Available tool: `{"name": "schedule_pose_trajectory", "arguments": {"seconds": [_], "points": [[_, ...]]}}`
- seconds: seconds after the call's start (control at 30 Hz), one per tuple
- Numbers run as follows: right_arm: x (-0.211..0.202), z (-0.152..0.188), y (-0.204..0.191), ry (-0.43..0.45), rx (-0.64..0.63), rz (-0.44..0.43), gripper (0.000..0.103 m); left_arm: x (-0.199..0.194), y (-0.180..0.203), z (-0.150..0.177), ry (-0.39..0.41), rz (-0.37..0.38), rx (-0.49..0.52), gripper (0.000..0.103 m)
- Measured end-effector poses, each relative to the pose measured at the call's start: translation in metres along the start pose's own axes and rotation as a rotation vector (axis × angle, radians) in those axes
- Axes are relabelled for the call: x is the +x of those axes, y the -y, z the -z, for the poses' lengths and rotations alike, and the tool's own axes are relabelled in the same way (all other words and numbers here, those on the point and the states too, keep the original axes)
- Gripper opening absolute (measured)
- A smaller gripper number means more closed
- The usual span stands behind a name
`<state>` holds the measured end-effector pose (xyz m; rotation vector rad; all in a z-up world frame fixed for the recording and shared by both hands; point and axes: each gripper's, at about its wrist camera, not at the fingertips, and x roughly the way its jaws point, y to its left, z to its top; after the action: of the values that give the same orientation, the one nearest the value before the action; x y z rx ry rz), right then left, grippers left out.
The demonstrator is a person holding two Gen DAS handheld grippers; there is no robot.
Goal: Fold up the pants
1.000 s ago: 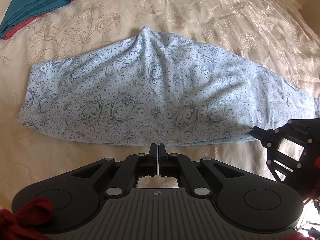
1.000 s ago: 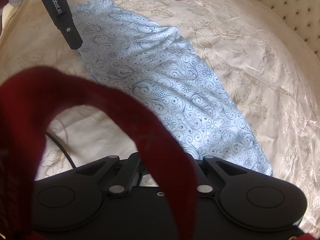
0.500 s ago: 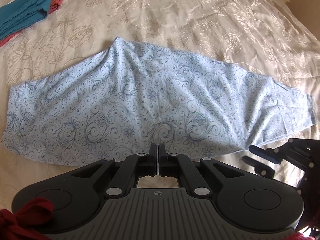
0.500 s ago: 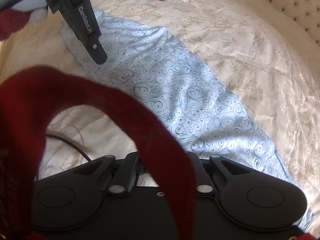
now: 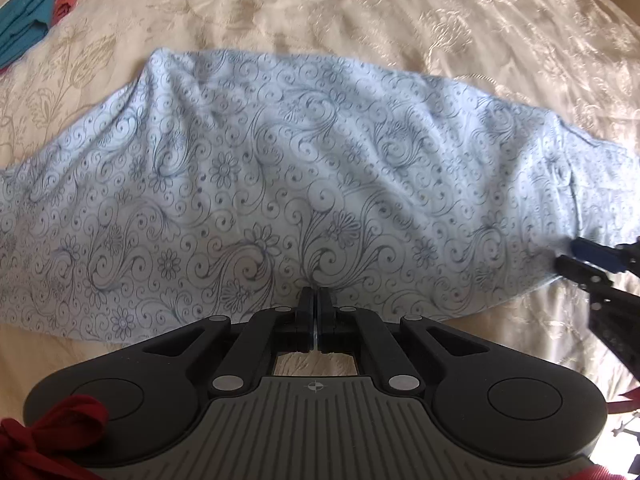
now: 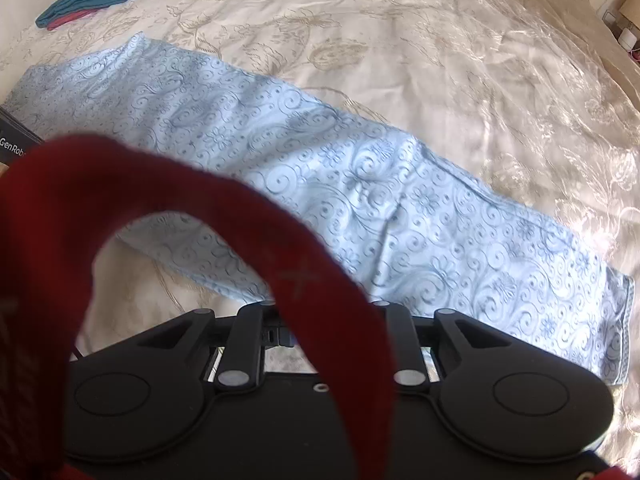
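Pants are lying flat across the bedspread, already folded leg on leg into one long strip, spanning the middle of the left wrist view from left edge to right edge; in the right wrist view the strip is running from upper left down to the hem at lower right. Left gripper is hovering w/ fingers clenched together on nothing, tips showing just over the near edge of the strip at bottom centre. Right gripper is showing at the right edge of the left view, its jaws have just been opening, now parted w/ no cloth pinched between, tips sitting right at the near right-hand part of the strip; in its own view a red strap is blocking the fingers, so can't judge contact there. Step in hand, as I'm reading it: getting a grip for the next fold, prob end over end. To do it well: right should be sliding one finger under all layers at the edge before closing, not just the top layer, else the legs are going to split apart on the lift. Left needs opening first, then pinning or grabbing the near edge so the strip isn't dragging on the slippery satin. Keep the lift low, edges matching. Folded teal and red clothes at upper left are well apart, no issue
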<state>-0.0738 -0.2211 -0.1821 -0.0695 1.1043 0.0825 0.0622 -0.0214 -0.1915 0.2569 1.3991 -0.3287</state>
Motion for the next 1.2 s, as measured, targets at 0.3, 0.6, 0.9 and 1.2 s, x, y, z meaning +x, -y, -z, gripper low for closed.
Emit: {"name": "schedule_pose_trajectory", "arguments": {"seconds": [0.3,0.6,0.9,1.2], "points": [[-0.045,0.025,0.071,0.104,0.136,-0.031,0.047,-0.013,-0.005,0.013,0.029,-0.035,-0.125,0.002],[-0.054,0.038,0.171,0.149,0.341,0.088,0.056,-0.026,0.028,0.031,0.037,-0.027,-0.18,0.002],[-0.027,0.053,0.239,0.088,0.463,-0.015,0.059,-0.034,0.069,0.027,0.036,-0.038,-0.142,0.002],[0.009,0.061,0.279,0.072,0.684,-0.353,0.062,-0.034,0.089,0.02,0.01,-0.055,-0.101,0.002]]}}
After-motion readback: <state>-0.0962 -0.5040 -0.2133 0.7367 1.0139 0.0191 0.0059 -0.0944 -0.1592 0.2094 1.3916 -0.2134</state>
